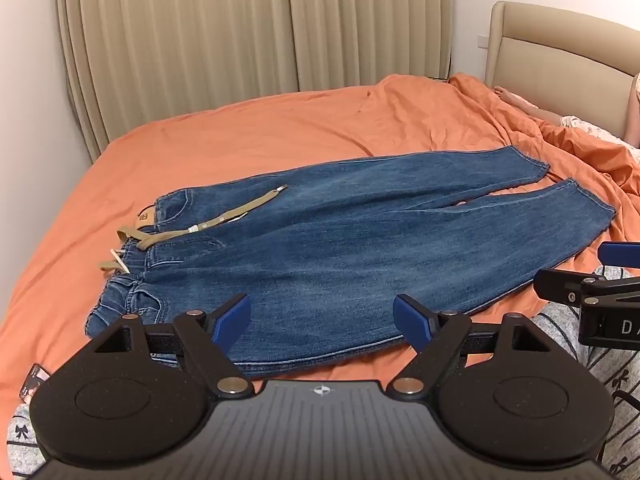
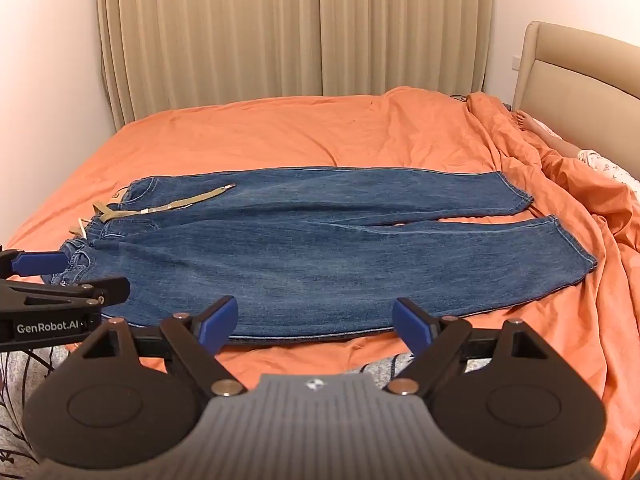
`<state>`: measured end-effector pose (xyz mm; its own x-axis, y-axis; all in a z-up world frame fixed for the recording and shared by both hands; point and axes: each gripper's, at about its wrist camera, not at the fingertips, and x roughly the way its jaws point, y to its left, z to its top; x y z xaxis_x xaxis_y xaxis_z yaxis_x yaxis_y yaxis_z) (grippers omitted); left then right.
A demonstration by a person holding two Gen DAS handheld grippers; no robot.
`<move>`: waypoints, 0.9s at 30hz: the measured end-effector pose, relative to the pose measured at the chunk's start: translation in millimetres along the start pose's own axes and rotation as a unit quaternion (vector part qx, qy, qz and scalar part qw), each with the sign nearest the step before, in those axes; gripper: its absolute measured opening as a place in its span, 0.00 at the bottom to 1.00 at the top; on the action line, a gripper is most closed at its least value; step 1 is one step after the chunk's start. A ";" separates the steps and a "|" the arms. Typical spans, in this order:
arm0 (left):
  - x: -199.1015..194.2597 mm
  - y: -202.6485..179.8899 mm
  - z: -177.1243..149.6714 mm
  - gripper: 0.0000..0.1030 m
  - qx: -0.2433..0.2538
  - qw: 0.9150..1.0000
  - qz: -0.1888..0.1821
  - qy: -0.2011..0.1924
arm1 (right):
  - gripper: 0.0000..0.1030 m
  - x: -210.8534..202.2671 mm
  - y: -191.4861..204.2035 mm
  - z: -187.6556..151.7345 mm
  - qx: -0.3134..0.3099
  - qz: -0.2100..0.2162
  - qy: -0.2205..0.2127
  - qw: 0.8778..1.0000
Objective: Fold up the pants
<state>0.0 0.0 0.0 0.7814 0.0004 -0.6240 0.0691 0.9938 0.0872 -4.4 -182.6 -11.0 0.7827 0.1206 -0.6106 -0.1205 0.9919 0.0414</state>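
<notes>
Left tongs (image 1: 322, 320) and right tongs (image 2: 314, 322) tilted downward, both spread wide and empty, above jeans (image 1: 360, 240) flat on orange bedspread (image 1: 240, 132)

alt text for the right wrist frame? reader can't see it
Blue jeans lie flat and unfolded across an orange bed sheet, waistband and tan belt at the left, leg hems at the right. The open, empty right gripper hovers over their near edge, with the left gripper at the left border. Beige curtains hang behind.

Blue jeans (image 1: 360, 240) flat, legs apart
</notes>
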 end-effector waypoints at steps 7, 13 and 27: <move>-0.4 -0.8 -1.2 0.92 -0.001 1.000 -0.001 -0.001 | 0.79 -1.6 2.9 1.8 -0.002 0.002 -0.001 1.000; 0.4 9.1 -0.8 0.92 -0.004 1.000 0.000 0.003 | 0.79 -8.4 11.3 1.1 -0.006 0.003 -0.003 1.000; -2.9 8.7 -3.0 0.92 -0.010 1.000 0.002 0.004 | 0.79 -4.2 5.8 1.4 -0.003 0.010 -0.002 1.000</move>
<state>-3.5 9.0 0.3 0.7768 0.0046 -0.6298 0.0537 0.9958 0.0735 -7.5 -177.3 -7.1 0.7828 0.1408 -0.6062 -0.1396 0.9890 0.0495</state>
